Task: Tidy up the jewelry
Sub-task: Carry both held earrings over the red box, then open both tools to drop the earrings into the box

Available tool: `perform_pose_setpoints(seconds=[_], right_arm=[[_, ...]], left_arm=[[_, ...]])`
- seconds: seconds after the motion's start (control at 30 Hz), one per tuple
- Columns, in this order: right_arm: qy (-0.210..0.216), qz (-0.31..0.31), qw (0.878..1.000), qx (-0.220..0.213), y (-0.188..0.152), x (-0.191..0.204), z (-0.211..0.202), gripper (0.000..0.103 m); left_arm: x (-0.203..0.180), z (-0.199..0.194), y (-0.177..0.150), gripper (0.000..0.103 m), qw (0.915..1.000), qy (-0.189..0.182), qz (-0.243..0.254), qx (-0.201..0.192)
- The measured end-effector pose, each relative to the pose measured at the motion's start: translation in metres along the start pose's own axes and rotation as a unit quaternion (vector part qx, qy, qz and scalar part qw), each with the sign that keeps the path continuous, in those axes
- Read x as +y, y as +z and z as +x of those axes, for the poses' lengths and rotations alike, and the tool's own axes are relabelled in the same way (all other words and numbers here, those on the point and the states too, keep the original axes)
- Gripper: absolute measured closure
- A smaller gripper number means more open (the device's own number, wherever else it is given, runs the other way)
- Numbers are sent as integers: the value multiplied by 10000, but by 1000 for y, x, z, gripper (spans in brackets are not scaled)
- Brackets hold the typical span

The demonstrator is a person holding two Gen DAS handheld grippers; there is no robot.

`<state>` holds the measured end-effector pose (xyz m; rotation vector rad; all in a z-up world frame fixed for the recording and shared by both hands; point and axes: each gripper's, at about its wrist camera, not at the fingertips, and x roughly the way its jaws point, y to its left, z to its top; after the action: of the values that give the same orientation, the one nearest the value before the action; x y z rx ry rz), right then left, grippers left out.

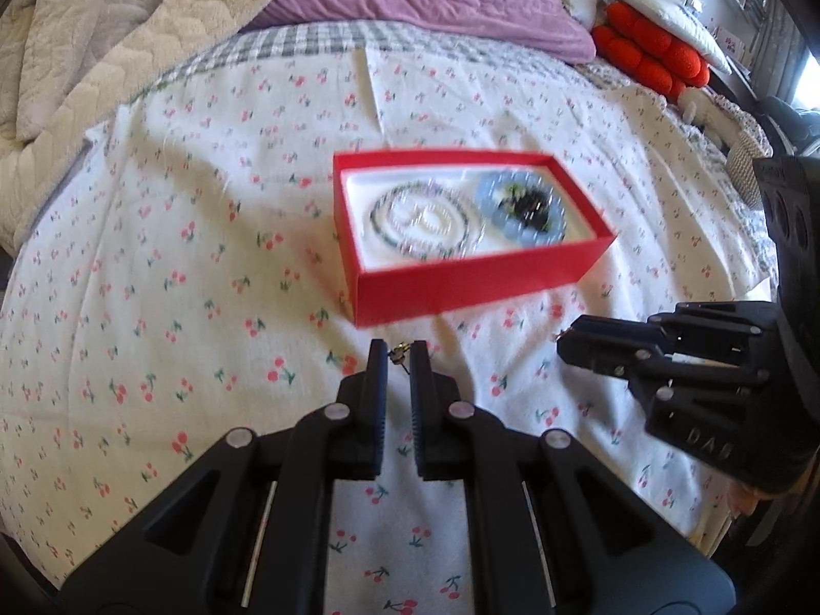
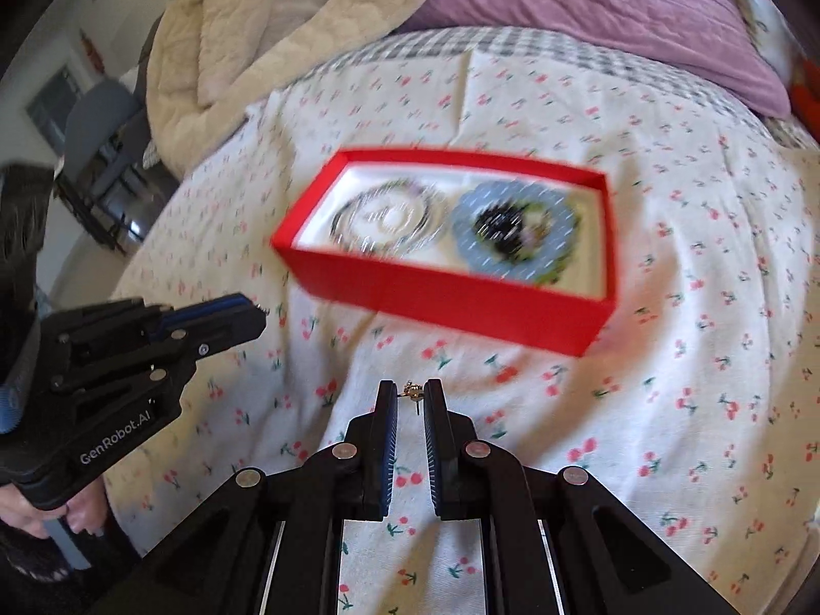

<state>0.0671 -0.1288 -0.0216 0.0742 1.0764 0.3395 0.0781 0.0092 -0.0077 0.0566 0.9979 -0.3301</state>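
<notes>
A red box (image 1: 461, 282) with a white lining sits open on the cherry-print bedspread; it also shows in the right wrist view (image 2: 451, 302). Inside lie coiled bead necklaces (image 1: 420, 225) on the left and a blue bead bracelet around dark pieces (image 1: 523, 205) on the right. My left gripper (image 1: 398, 351) is shut on a small gold earring (image 1: 398, 354), just in front of the box. My right gripper (image 2: 411, 390) is shut on another small gold earring (image 2: 411, 392), also in front of the box. Each gripper shows in the other's view (image 1: 569, 341) (image 2: 256, 315).
A cream quilted blanket (image 1: 77, 51) is piled at the back left. A purple pillow (image 1: 420, 0) lies behind the box. Red cushions (image 1: 651, 51) lie at the back right. A chair (image 2: 102, 154) stands beside the bed on the left.
</notes>
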Motion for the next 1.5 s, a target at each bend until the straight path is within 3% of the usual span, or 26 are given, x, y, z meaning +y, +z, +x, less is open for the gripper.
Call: perform_pose_setpoints(seconds=[0.37,0.5,0.8,1.17,1.37,1.5], right_arm=[[272,546,9974,-381,42,-19,-31,93],[369,675,9961,-436,59,-22,-26,93],[807,1209,9886,-388,76,-39,6,92],[965,1295,9863,-334,80,-49,22,91],[1141,1471,9821,-290,80,-52,18,65],[1110,1354,9841,-307,80,-47,9,62]], left_arm=[[-4,-6,39,93,9994,-314,90,-141],[-3,5,50,93,9993,-322,142,-136],[-2,35,61,93,9966,-780,25,-254],[-5,53,66,93,9963,-819,106,-225],[-8,51,68,80,9966,-784,164,-205],[-8,42,66,67,9973,-666,215,-227]])
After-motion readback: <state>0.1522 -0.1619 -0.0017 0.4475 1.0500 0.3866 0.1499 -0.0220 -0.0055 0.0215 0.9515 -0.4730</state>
